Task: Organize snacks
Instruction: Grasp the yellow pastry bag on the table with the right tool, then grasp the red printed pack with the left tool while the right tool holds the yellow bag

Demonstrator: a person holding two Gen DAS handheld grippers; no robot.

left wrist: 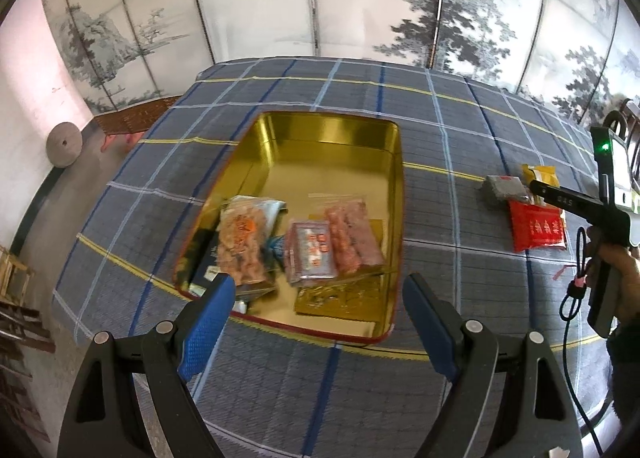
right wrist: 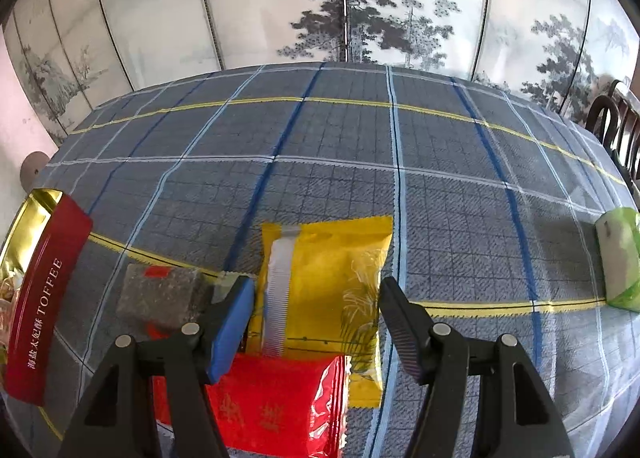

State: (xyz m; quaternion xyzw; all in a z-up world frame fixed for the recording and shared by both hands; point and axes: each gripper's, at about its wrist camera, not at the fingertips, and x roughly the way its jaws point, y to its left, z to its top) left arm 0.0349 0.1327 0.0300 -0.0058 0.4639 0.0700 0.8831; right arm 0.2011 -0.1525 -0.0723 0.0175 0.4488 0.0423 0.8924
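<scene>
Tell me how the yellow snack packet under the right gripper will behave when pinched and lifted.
The yellow packet looks like thin glossy film, so probably light and somewhat slippery. It lies flat with a crimped seam, so it will likely flex or droop. The red packet overlaps it and may shift.

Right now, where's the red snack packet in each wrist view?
Left wrist: red snack packet at right edge, on the cloth right of the toffee tin, under the right gripper's body.
Right wrist: bottom centre, below the open right gripper, overlapping the yellow packet.
Shared landmark: the grey block beside it.
</scene>
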